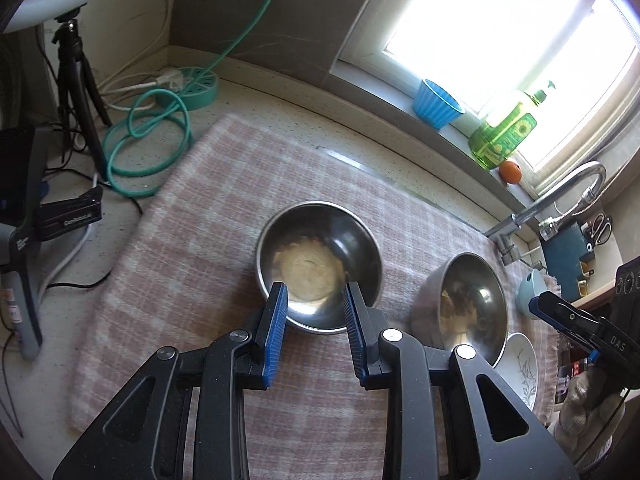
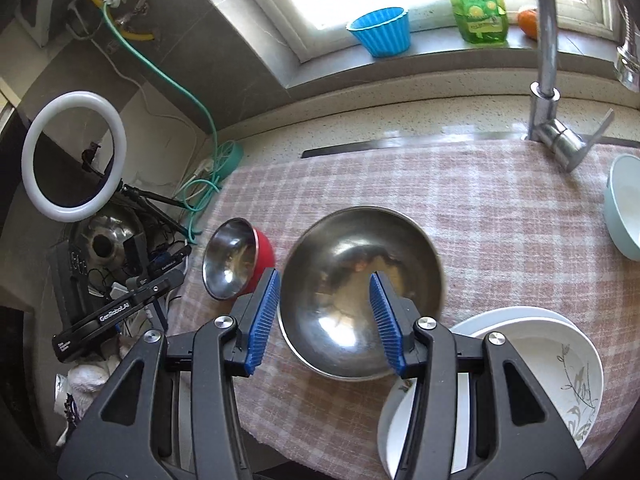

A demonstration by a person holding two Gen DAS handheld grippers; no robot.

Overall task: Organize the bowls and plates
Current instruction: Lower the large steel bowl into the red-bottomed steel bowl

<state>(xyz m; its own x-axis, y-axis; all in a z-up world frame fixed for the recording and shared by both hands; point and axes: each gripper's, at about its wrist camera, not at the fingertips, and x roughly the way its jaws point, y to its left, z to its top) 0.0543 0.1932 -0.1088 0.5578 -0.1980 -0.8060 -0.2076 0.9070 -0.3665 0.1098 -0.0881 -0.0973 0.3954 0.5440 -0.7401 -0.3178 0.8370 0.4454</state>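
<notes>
A small steel bowl [image 1: 320, 264] sits on the pink checked cloth [image 1: 224, 208]; in the right wrist view it [image 2: 230, 262] shows a red outside. My left gripper [image 1: 316, 294] is open, its fingers straddling that bowl's near rim. A larger steel bowl [image 2: 360, 292] lies to its right and also shows in the left wrist view [image 1: 468, 308]. My right gripper [image 2: 324, 284] is open, its left finger outside the bowl's left rim, its right finger inside. White patterned plates and a bowl [image 2: 560, 364] are stacked at the cloth's near right.
A pale blue bowl [image 2: 624, 208] sits at the far right. A faucet [image 2: 548, 64] stands behind the cloth. On the windowsill are a blue cup [image 2: 382, 32], a green soap bottle [image 2: 478, 4] and an orange [image 2: 528, 20]. A ring light [image 2: 72, 156], tripod and cables crowd the left.
</notes>
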